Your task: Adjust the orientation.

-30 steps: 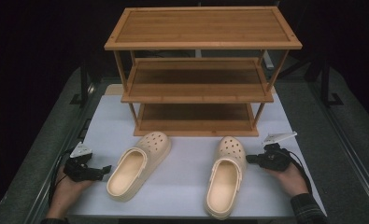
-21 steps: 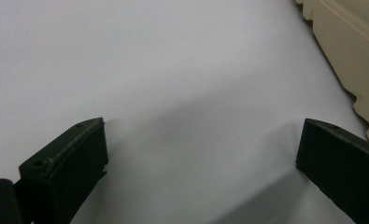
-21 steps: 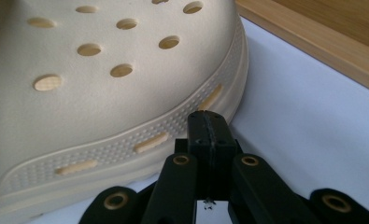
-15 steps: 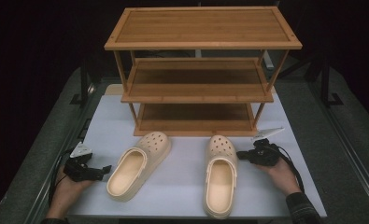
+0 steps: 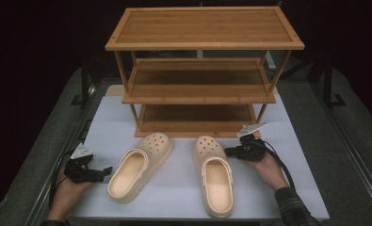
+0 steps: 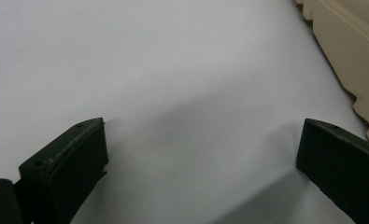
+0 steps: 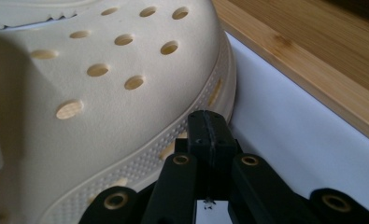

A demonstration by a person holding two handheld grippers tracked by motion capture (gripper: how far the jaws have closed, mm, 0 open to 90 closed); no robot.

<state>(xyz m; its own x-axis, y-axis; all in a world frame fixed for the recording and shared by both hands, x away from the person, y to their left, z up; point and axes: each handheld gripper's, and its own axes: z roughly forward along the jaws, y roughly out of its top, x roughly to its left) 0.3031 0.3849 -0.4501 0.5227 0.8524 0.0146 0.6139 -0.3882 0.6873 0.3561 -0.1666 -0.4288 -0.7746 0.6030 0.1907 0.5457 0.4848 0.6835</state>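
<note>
Cream foam clogs lie on the white table (image 5: pixel 174 188) before a three-tier bamboo rack (image 5: pixel 202 70), the left clog (image 5: pixel 139 167) angled, the right clog (image 5: pixel 214 174) pointing at the rack. Jaws pressed together, the right gripper (image 5: pixel 228 151) touches the right clog's toe side. Near the left clog, the left gripper (image 5: pixel 107 170) rests with jaws wide apart, empty.

The white table (image 5: pixel 183 188) is being lit brightly from overhead, surroundings staying dark; soft shadows are being cast toward 6 o'clock.
</note>
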